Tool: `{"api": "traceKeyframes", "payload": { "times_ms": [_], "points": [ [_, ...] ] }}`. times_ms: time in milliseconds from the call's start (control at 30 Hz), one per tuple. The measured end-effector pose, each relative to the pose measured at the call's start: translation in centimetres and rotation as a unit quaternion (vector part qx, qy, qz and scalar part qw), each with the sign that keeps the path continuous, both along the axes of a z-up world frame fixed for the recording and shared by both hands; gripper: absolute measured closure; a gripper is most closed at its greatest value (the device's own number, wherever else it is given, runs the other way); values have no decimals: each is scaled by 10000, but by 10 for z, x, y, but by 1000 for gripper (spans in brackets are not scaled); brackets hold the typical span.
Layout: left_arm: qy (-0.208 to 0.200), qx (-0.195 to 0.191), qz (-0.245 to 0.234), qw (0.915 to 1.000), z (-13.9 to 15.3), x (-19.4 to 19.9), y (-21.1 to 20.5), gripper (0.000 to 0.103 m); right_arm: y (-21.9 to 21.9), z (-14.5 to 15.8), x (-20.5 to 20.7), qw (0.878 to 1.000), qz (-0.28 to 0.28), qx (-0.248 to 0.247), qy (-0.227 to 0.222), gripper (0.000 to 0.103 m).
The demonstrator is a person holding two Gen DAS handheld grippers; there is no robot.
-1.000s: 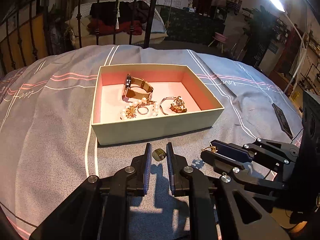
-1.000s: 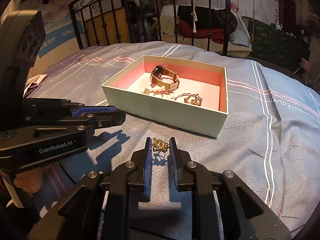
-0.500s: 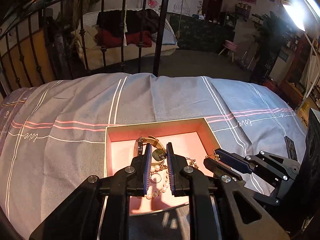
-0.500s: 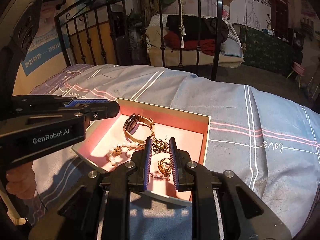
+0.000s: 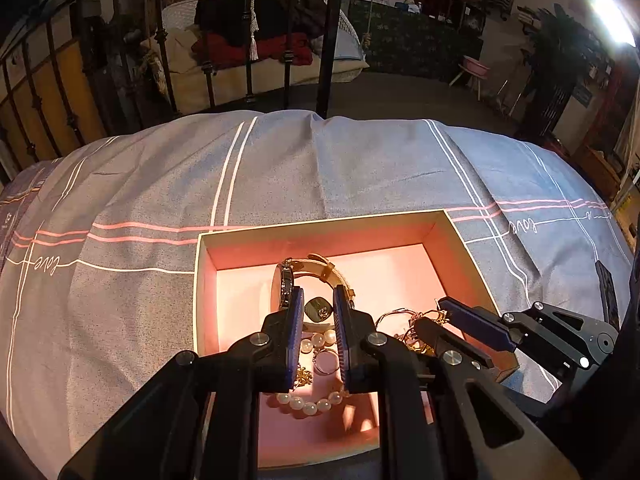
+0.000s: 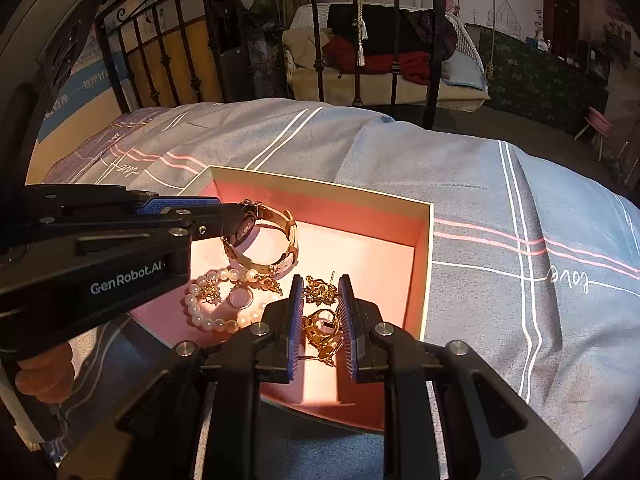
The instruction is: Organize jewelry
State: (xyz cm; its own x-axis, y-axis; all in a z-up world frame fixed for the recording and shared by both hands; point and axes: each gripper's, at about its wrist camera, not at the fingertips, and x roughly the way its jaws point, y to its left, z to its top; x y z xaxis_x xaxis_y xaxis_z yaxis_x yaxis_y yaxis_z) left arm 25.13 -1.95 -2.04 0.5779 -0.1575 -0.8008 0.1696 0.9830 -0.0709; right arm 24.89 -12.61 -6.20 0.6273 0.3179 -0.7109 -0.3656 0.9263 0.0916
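An open box with a pink inside point(image 5: 320, 226) point(image 6: 424, 264) lies on the bed. It holds a gold watch point(image 5: 320, 270) point(image 6: 276, 240), a pearl bracelet point(image 5: 306, 402) point(image 6: 208, 316), a ring point(image 6: 241, 298) and gold pieces. My left gripper point(image 5: 317, 307) hangs over the box, shut on a small dark square earring point(image 5: 318, 309). My right gripper point(image 6: 319, 289) is over the box's right part, shut on a gold filigree earring point(image 6: 320, 290). A gold brooch point(image 6: 322, 330) lies below it.
The grey-blue striped bedsheet point(image 5: 280, 176) point(image 6: 500, 208) spreads around the box. A black iron bed rail point(image 5: 248, 40) point(image 6: 312, 32) stands behind. A dark phone-like slab point(image 5: 606, 294) lies on the sheet at right.
Both grippers have moved forward from in front of the box to above its inside, each still holding its earring. The box now sits lower and nearer in both views.
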Motion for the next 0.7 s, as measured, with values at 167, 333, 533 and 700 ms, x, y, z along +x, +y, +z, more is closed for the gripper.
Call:
{"api": "traceKeyframes", "payload": {
  "times_ms": [167,333,533,700],
  "points": [
    [106,23,-16,9999,-8,5,0,88,2,-8,2,9999,39,-56,97,84],
    [167,9,12,9999,-11,7,2,88,4,-10,1,9999,65,-84,123,84],
    [136,38,16,9999,-10,7,3,88,5,-8,-5,9998,113,-149,63,84],
    [96,103,59,9999,-8,2,1,56,8,-3,-18,9994,73,-296,-159,26]
  ]
}}
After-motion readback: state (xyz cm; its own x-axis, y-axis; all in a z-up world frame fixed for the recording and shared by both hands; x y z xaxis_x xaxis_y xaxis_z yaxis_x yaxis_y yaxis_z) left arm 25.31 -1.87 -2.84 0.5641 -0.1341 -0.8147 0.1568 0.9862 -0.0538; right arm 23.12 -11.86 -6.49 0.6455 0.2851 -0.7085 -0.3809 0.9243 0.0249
